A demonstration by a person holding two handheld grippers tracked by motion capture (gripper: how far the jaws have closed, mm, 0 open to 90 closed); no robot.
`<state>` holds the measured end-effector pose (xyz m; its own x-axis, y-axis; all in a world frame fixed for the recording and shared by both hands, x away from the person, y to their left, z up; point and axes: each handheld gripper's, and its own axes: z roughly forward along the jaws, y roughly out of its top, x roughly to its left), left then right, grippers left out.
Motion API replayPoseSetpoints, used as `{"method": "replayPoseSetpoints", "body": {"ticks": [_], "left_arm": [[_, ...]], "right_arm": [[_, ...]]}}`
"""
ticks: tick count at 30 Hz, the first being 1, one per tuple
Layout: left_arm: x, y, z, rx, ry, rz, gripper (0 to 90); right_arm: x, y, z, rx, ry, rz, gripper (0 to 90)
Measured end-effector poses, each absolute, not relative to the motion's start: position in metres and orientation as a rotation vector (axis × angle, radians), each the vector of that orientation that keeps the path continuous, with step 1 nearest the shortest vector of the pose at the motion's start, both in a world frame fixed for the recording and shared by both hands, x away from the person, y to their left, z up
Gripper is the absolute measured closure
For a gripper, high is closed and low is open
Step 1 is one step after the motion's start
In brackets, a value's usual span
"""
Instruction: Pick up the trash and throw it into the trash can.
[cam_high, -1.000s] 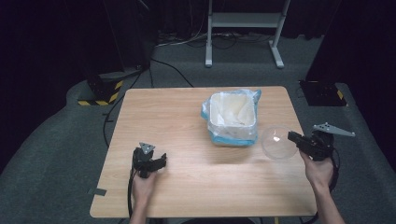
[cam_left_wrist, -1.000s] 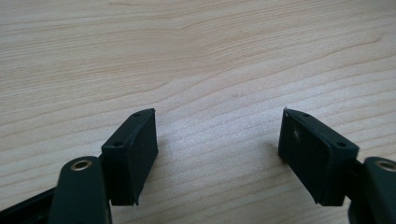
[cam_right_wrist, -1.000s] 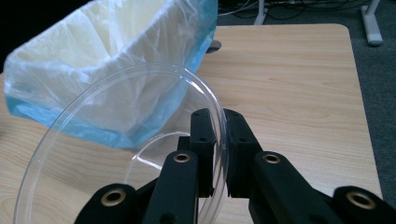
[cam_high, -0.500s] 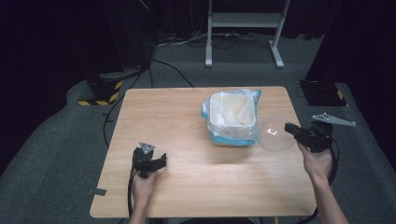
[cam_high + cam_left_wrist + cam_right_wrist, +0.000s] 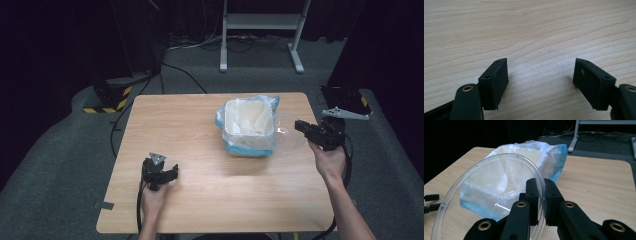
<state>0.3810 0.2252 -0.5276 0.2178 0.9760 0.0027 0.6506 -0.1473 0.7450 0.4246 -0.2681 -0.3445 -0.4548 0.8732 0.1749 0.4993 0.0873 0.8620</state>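
Note:
A clear plastic bowl (image 5: 291,137) (image 5: 486,195) hangs tilted above the table's right side, right beside a white bin lined with a blue-edged plastic bag (image 5: 248,125) (image 5: 536,157). My right gripper (image 5: 300,125) (image 5: 540,203) is shut on the bowl's rim, one jaw inside and one outside the wall. My left gripper (image 5: 167,172) (image 5: 540,80) rests near the table's front left, open, with bare wood between its pads (image 5: 496,80).
The wooden table (image 5: 190,125) has bare room across its left half and front. On the floor are a black box with yellow stripes (image 5: 107,97) at the left, a metal stand (image 5: 260,22) behind, and a black device (image 5: 345,97) off the right edge.
My right gripper has lifted the bowl off the table and carried it up toward the bin's right side. The left gripper has stayed put.

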Motion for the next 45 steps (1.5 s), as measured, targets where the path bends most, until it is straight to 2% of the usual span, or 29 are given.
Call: {"method": "replayPoseSetpoints", "body": {"ticks": [22,45], "left_arm": [[0.381,0.225,-0.528,1.876,1.501,0.674,27.8],[0.381,0.225,-0.528,1.875,1.501,0.673,27.8]], "right_arm": [[0.461,-0.232,-0.329,1.353,2.006,1.296,83.4],[0.492,-0.205,-0.337,1.387,1.991,1.220,83.1]]}}
